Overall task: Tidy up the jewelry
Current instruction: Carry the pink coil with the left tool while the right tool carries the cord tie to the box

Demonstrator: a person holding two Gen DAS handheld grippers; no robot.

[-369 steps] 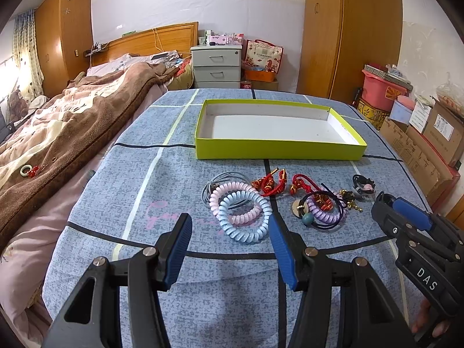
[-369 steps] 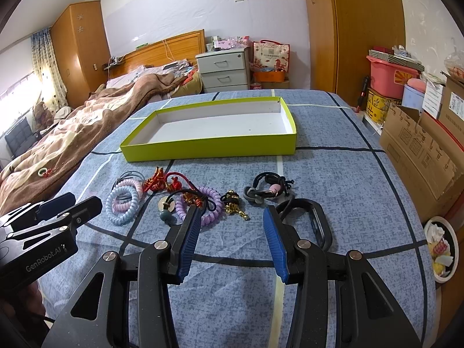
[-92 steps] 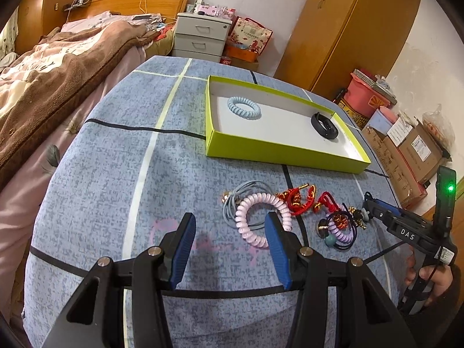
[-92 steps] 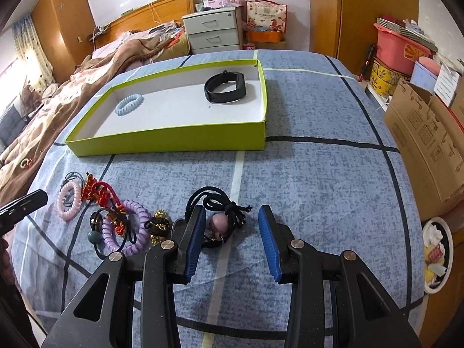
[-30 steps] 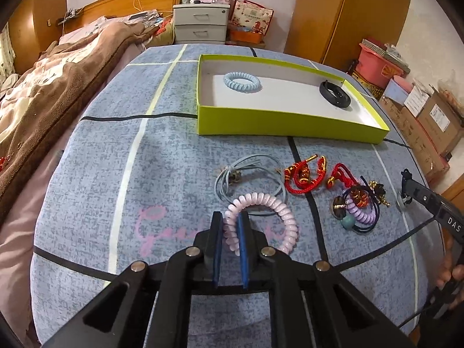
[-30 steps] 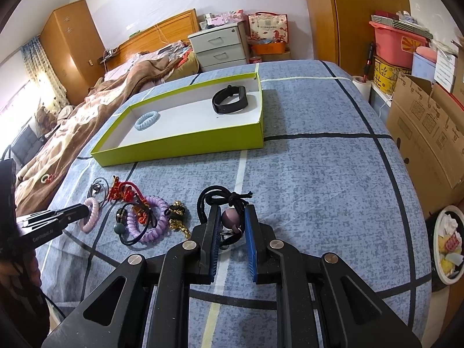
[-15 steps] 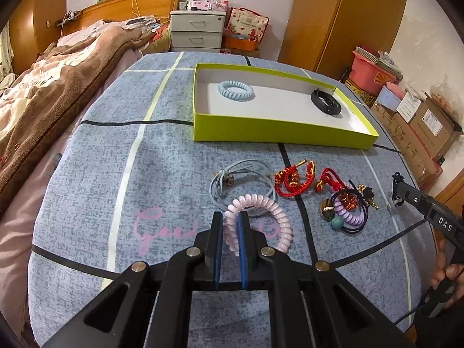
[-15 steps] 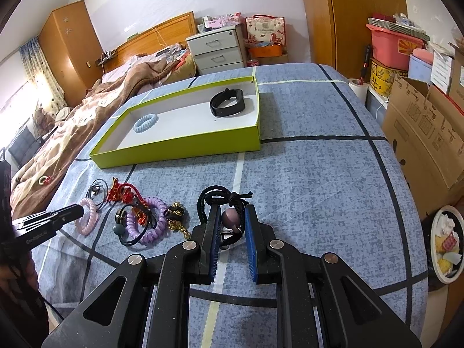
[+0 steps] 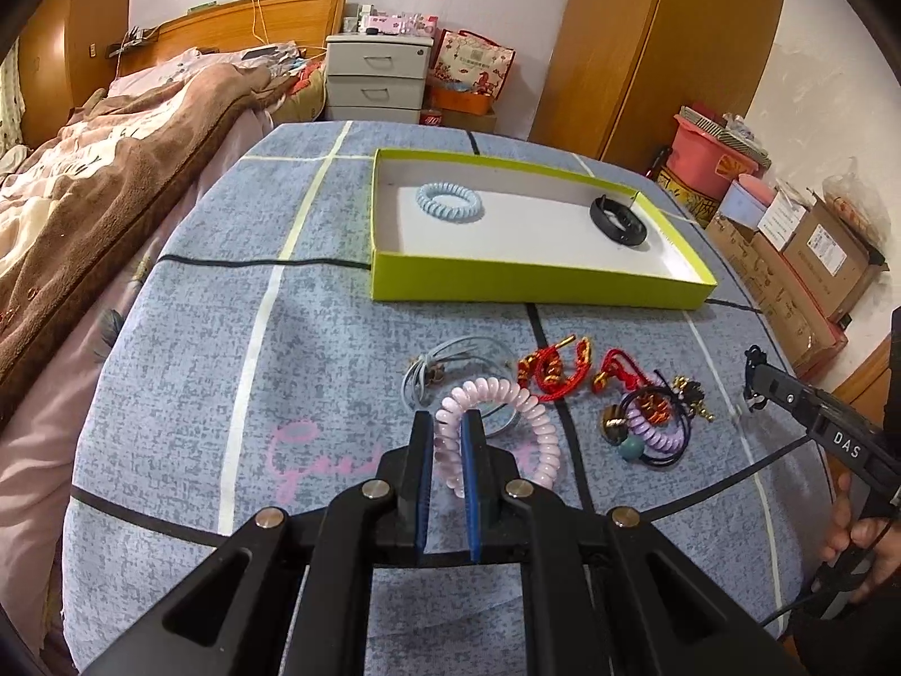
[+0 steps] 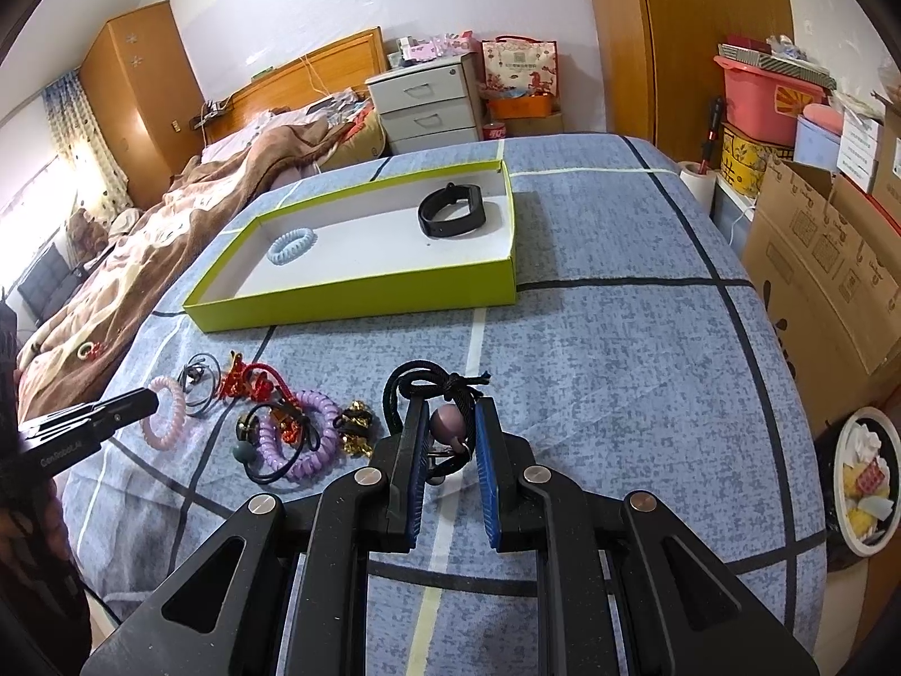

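white walls, wooden wardrobe [image 9: 647, 45], grey nightstand [image 9: 377, 79], bed [image 9: 112, 158] left.

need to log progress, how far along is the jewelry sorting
Done: the blue coil tie and black band lie in the green box. In hand: left tongs shut on the pink coil tie, right tongs on the black bead tie. Left: the grey cord, red knots, purple coil.
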